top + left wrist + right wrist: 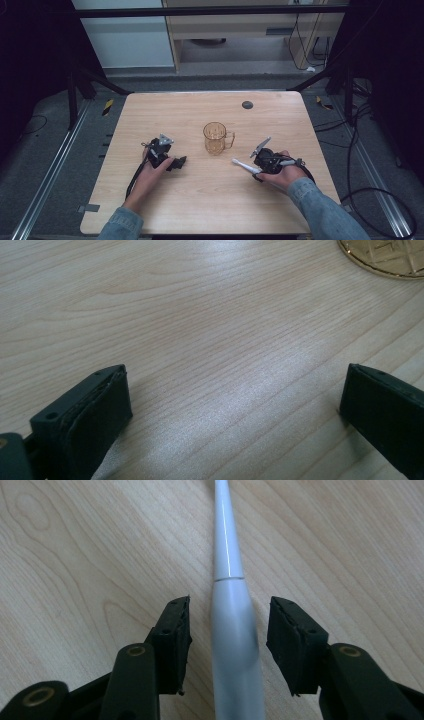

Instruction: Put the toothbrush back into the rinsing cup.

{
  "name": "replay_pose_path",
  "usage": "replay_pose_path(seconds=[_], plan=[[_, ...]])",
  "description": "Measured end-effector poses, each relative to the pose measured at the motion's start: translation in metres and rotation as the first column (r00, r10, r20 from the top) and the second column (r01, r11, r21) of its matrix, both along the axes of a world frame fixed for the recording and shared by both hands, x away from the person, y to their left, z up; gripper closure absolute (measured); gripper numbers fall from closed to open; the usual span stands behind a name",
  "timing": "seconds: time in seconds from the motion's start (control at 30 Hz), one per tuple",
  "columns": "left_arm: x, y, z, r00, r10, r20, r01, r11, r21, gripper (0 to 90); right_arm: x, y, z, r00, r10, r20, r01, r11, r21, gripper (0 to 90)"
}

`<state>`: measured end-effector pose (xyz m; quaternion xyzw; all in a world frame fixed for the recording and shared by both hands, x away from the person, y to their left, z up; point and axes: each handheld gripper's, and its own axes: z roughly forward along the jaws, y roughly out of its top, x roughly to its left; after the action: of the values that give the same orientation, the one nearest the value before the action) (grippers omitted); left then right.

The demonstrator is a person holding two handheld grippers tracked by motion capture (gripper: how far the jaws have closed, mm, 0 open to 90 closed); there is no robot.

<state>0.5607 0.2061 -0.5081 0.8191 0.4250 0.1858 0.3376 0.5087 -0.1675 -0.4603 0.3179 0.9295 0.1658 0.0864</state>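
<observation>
A white toothbrush lies flat on the wooden table, its head pointing toward the amber cup. My right gripper stands open around its thick handle, one jaw on each side with small gaps to it. From above, the toothbrush pokes out left of the right gripper. An amber transparent cup with a handle stands upright at the table's middle. My left gripper rests low on the table left of the cup, open and holding nothing. The cup's base shows at the top right of the left gripper view.
A small dark round disc sits near the table's far edge. Cables trail over the floor on the right. A black frame rail and a cabinet stand beyond the table.
</observation>
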Motion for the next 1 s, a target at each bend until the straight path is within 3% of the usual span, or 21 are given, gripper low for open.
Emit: replay_pose_path(seconds=[0.23, 0.6, 0.77, 1.0], plan=[[0.0003, 0.0, 0.0, 1.0, 0.0, 0.0, 0.0, 1.0, 0.0, 0.0, 0.003, 0.0017, -0.0043, 0.9994, 0.012, -0.034, -0.013, 0.999, -0.037, 54.4], [0.0006, 0.0001, 0.0, 1.0, -0.001, -0.001, 0.001, 1.0, 0.0, 0.0, 0.0076, 0.0008, -0.008, 0.9977, 0.019, -0.065, -0.022, 0.998, -0.053, 60.2], [0.0007, 0.0001, 0.0, 1.0, -0.001, -0.001, 0.001, 1.0, 0.0, 0.0, 0.0095, -0.0006, -0.0071, 0.9975, 0.02, -0.068, -0.024, 0.998, -0.05, 66.4], [0.0008, 0.0002, 0.0, 1.0, -0.002, 0.0, 0.002, 1.0, 0.001, 0.0, 0.0101, -0.0045, -0.0024, 0.9955, 0.016, -0.093, -0.019, 0.999, -0.031, 67.1]])
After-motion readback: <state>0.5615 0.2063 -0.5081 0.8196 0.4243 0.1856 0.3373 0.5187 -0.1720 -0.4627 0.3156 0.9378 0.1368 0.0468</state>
